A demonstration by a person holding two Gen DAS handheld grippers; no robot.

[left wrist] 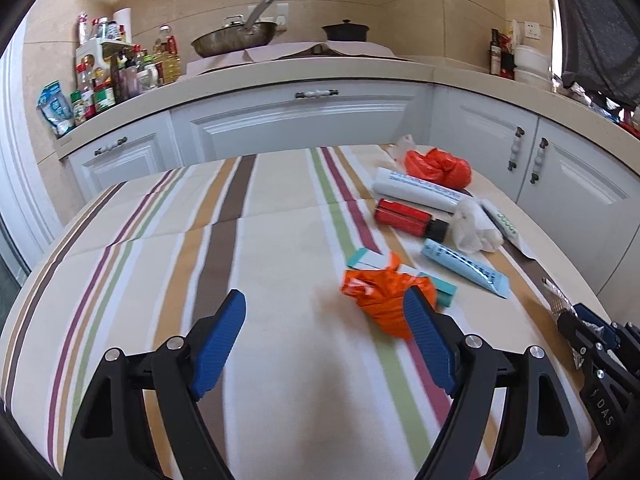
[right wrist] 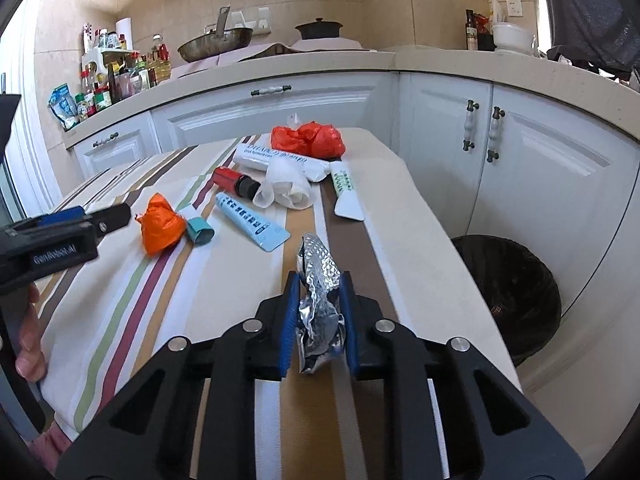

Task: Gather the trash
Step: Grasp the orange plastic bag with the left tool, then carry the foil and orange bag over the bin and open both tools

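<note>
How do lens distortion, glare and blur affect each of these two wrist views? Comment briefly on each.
Left wrist view: fisheye bends the counter edge into an arc, dark vignette fills the corners, window glare whitens the left edge, and the orange bag is slightly soft. Right wrist view: same curving, the crumpled foil in the right tongs throws bright glints, and the bin sits in shadow.
</note>
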